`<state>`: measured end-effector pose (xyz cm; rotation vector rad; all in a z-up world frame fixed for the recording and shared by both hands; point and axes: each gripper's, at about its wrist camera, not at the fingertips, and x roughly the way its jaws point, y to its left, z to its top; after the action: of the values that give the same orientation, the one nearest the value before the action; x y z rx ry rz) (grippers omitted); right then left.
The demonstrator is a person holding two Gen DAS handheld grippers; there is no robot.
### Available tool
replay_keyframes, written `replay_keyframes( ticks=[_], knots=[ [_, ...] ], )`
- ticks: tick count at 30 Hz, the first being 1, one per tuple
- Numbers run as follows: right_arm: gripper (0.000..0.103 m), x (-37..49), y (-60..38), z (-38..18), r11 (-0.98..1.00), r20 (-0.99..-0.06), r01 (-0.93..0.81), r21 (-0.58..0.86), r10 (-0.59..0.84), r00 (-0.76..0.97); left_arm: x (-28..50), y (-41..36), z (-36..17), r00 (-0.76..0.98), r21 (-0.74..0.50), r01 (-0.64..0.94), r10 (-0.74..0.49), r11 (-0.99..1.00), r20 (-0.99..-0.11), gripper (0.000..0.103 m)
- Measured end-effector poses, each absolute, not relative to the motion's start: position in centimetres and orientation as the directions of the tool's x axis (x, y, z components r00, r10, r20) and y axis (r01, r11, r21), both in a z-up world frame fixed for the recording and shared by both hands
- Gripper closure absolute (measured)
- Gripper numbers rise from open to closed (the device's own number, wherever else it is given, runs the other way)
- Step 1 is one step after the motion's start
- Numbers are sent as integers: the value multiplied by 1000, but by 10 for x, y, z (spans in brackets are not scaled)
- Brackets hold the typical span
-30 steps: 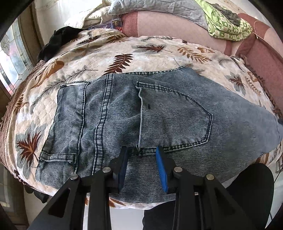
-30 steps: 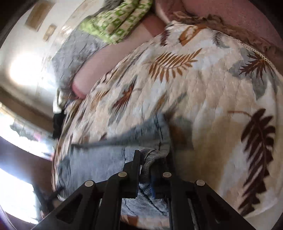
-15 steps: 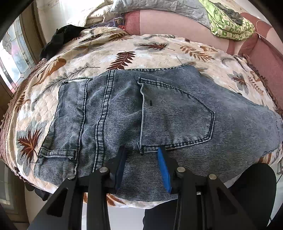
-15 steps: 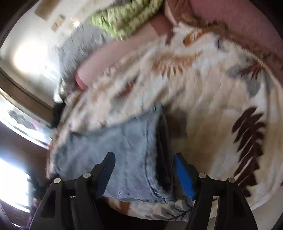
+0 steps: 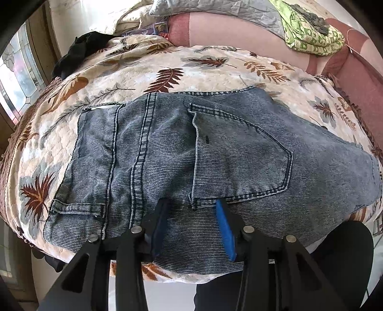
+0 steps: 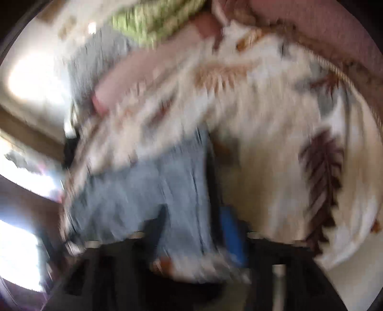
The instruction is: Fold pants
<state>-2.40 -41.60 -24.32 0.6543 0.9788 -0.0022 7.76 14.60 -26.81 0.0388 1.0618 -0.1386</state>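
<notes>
Folded pants (image 5: 215, 155) near bedspread (image 5: 167, 62) front edge, far side roomy.

A home bedroom is shown. A bed (image 5: 215, 71) is covered with a cream quilt (image 5: 134, 79) printed with brown and grey leaves. At its head, a grey quilted blanket (image 5: 215, 9) and a green patterned cloth (image 5: 311, 38) are piled on pink bedding (image 5: 239, 36). A patterned glass window (image 5: 21, 71) is seen beside the bed, and dark clothing (image 5: 79, 52) is heaped near it.
</notes>
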Motion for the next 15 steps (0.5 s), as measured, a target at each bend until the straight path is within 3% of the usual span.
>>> replay_keyframes(
  ticks=[4,6,7,8,11,13,14,15],
  knots=[
    [33,13,-421,-246,778,-764,345,525,252,594,78,145,-268,477,-28,128,-86,991,-875,59],
    [52,37,-416,-261,767,-806,401,501,243,540,79,145,-268,476,-31,125,-87,992,-875,59],
    [83,45,-414,-267,772,-822,411,485,241,517,79,145,-268,475,-34,123,-89,992,-876,59],
    [88,56,-411,-276,788,-853,425,446,230,469,79,146,-267,476,-36,121,-90,992,-875,59],
    [89,71,-400,-276,858,-900,391,334,167,402,77,148,-259,508,-9,110,-64,994,-859,59],
    [90,69,-398,-256,871,-879,370,324,133,457,80,153,-252,539,27,89,-26,996,-842,59],
    [99,65,-399,-241,874,-851,357,330,112,512,81,155,-249,548,28,78,-19,997,-836,59],
    [100,62,-399,-229,875,-825,347,336,96,556,84,160,-245,560,21,61,-17,998,-828,59]
  ],
)
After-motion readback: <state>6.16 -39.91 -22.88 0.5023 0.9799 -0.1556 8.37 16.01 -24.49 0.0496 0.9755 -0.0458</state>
